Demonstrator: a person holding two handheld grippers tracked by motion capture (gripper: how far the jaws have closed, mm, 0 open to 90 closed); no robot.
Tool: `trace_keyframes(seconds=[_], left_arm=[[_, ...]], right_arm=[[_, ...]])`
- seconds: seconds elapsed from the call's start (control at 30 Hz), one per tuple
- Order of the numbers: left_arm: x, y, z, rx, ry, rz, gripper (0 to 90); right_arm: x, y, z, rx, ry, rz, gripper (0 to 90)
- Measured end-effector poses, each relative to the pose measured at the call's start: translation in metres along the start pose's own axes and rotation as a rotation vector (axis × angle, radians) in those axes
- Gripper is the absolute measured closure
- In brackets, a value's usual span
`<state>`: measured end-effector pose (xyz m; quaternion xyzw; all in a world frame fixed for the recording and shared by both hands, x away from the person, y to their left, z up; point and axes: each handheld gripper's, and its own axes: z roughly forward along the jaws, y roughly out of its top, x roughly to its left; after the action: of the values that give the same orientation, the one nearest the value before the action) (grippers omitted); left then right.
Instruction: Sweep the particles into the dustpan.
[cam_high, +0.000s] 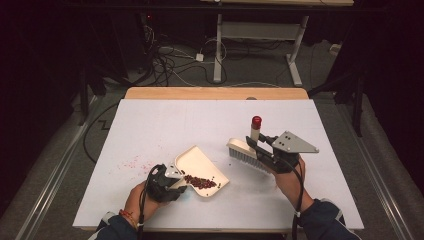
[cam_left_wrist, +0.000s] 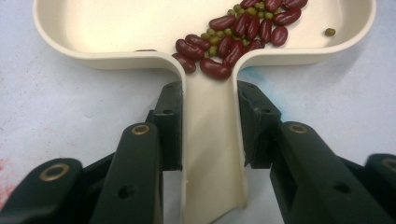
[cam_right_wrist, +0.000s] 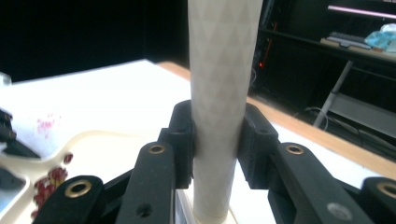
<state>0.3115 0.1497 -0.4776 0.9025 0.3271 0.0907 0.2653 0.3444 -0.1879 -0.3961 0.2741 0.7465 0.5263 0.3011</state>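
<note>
Fingers clamp smooth cream dustpan (cam_high: 200, 167) handle and brush (cam_high: 245, 150) handle, diamond-textured.

Both forearms come in over the table's near edge. Left gripper (cam_high: 172, 181) sits low near the near edge, left of centre, pointing right, jaws clamped. Right gripper (cam_high: 256, 145) is raised right of centre, angled toward the far-left corner, jaws clamped, cable trailing back along the wrist.
</note>
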Motion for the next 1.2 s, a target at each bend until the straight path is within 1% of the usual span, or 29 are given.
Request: trace_keyframes(seconds=[0.1, 0.17, 0.23, 0.3, 0.37, 0.43, 0.5, 0.57, 0.67, 0.7, 0.77, 0.87, 1.0, 1.07, 1.2], left_arm=[[-0.001, 0.000, 0.000, -0.002, 0.002, -0.011, 63.0], [-0.002, 0.000, 0.000, -0.003, 0.008, -0.020, 63.0], [-0.004, 0.000, 0.001, -0.004, 0.016, -0.026, 63.0], [-0.004, 0.000, 0.001, -0.002, 0.016, -0.031, 63.0], [-0.005, 0.000, 0.001, -0.004, 0.017, -0.034, 63.0], [-0.005, 0.001, 0.001, -0.003, 0.017, -0.035, 63.0], [-0.005, 0.000, 0.001, -0.005, 0.016, -0.038, 63.0], [-0.005, 0.000, 0.001, -0.007, 0.015, -0.039, 63.0], [-0.005, 0.000, 0.001, -0.009, 0.014, -0.039, 63.0], [-0.004, 0.000, 0.001, -0.009, 0.013, -0.039, 63.0], [-0.004, 0.000, 0.001, -0.010, 0.012, -0.039, 63.0], [-0.004, 0.000, 0.001, -0.009, 0.012, -0.037, 63.0], [-0.004, 0.000, 0.001, -0.010, 0.009, -0.038, 63.0], [-0.004, 0.000, 0.001, -0.009, 0.012, -0.037, 62.9], [-0.004, 0.000, 0.001, -0.010, 0.011, -0.042, 62.9]], right_arm=[[0.008, -0.006, -0.001, 0.032, 0.008, -0.016, 70.3], [0.016, -0.007, -0.002, 0.034, 0.023, -0.011, 70.3], [0.025, -0.007, -0.003, 0.038, 0.028, -0.019, 70.3], [0.035, -0.005, -0.004, 0.043, 0.046, -0.030, 70.3], [0.045, -0.004, -0.005, 0.046, 0.060, -0.029, 70.2], [0.055, -0.004, -0.005, 0.036, 0.071, -0.022, 70.3], [0.063, -0.003, -0.005, 0.037, 0.106, -0.032, 70.1], [0.069, -0.001, -0.006, 0.029, 0.132, -0.032, 70.2], [0.073, 0.001, -0.008, 0.003, 0.170, -0.011, 70.3], [0.077, 0.001, -0.008, 0.002, 0.179, -0.010, 70.4], [0.082, 0.001, -0.007, 0.000, 0.192, -0.038, 70.3], [0.085, 0.001, -0.008, -0.008, 0.194, -0.055, 70.3], [0.082, 0.005, -0.012, -0.033, 0.187, -0.050, 70.3], [0.078, 0.008, -0.015, -0.050, 0.170, -0.050, 70.2], [0.074, 0.009, -0.015, -0.061, 0.118, -0.086, 70.3]])
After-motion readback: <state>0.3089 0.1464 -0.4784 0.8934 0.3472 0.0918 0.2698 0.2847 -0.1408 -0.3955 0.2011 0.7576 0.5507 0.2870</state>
